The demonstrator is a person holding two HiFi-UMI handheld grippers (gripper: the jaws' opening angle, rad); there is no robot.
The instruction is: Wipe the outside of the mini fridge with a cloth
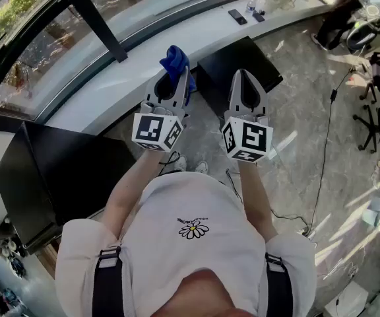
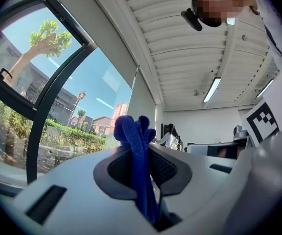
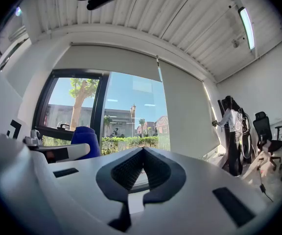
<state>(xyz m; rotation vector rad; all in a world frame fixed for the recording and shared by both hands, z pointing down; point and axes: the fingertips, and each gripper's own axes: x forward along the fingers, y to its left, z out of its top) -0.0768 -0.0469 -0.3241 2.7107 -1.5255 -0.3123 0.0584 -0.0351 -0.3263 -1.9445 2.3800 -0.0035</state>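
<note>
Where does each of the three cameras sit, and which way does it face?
Head view: on the person's head, facing down at the floor; shows chest, both arms, the left gripper holding the blue cloth, the right gripper.
Left gripper view: on the left gripper, tilted up at the window and ceiling; its jaws shut on the cloth.
Right gripper view: on the right gripper, facing the window; its jaws shut, empty.
Shared: all three show cloth and window.
</note>
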